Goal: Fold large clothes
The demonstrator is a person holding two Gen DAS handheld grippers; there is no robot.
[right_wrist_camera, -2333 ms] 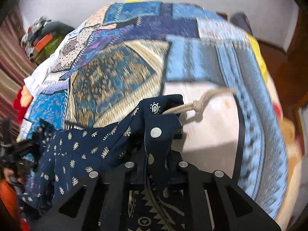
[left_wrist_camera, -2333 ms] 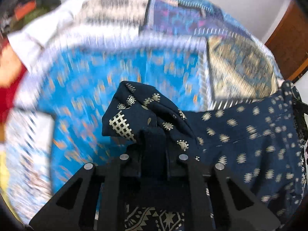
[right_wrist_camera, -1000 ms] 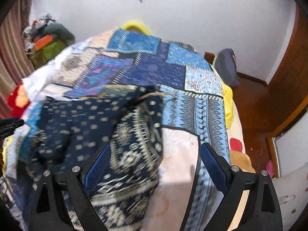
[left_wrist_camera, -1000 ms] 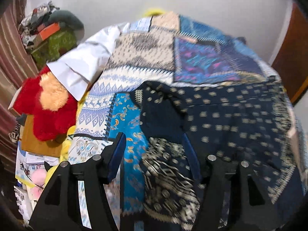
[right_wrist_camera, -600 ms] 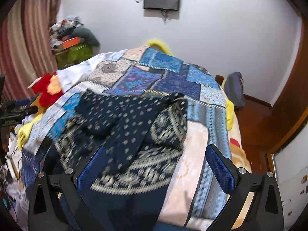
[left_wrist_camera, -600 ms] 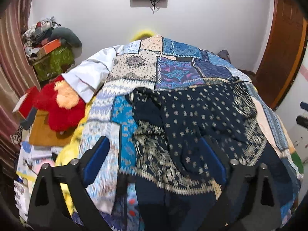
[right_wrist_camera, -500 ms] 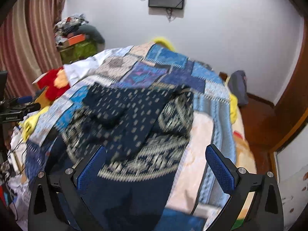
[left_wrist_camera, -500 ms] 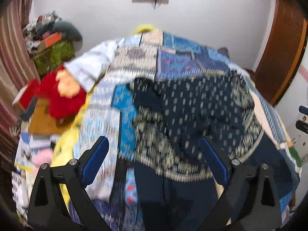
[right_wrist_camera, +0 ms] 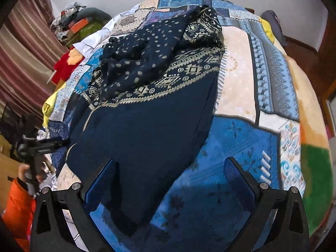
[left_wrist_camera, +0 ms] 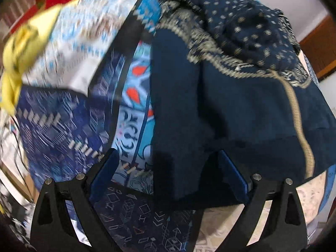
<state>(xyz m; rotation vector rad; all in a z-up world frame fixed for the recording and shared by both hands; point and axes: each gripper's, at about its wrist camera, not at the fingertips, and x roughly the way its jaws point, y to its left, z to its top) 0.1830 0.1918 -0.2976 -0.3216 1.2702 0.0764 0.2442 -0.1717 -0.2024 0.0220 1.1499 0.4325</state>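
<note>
A bed [right_wrist_camera: 241, 79] covered by a patchwork quilt [right_wrist_camera: 271, 69] fills both views. On it a large navy garment [right_wrist_camera: 147, 126] is spread, its dotted upper part bunched toward the head end over a patterned band, its plain lower part reaching the foot edge. Two seconds ago each gripper was clamped on a bunched corner of this cloth; now the cloth has been let go and laid down, so one fold is judged done and the near hem next. The left gripper [left_wrist_camera: 168, 176] is set low at the foot edge, jaws wide, hem corner between them, not pinched. The right gripper [right_wrist_camera: 170, 178] is likewise wide, cloth edge between its pads. No containers are clearly seen.
</note>
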